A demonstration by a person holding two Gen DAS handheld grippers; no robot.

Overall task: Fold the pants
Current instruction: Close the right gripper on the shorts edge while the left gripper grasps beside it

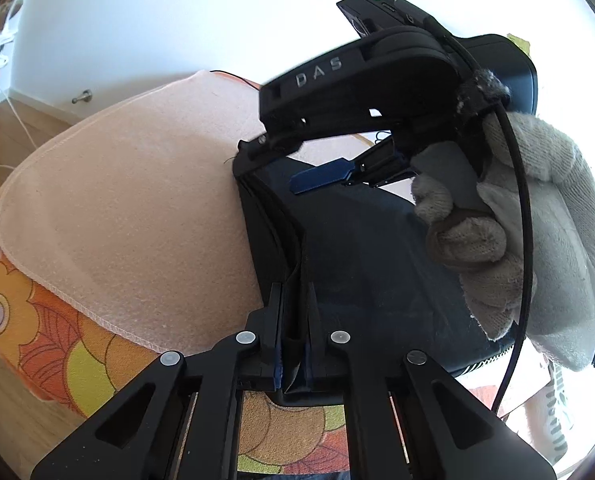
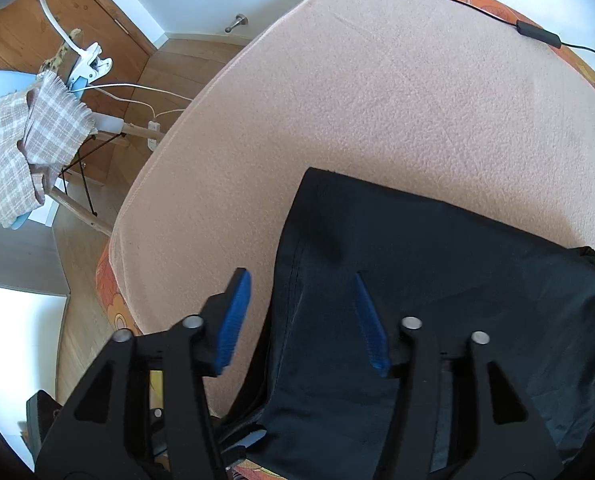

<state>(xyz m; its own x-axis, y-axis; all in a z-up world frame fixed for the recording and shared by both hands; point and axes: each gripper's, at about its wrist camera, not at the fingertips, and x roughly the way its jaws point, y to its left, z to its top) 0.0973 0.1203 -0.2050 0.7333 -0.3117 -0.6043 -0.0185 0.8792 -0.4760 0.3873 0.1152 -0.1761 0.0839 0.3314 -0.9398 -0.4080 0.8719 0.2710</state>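
The dark navy pants lie folded on a peach fleece blanket; they also show in the left wrist view. My left gripper is shut on the pants' near edge, with fabric pinched between its blue pads. My right gripper is open above the pants' left edge, one blue finger over the blanket, the other over the cloth. In the left wrist view the right gripper hovers open over the pants' far end, held by a gloved hand.
The blanket covers an orange flowered mattress. A black cable with an adapter lies along the far edge. A chair with checked cloth and a white clamp lamp stand on the wooden floor at left.
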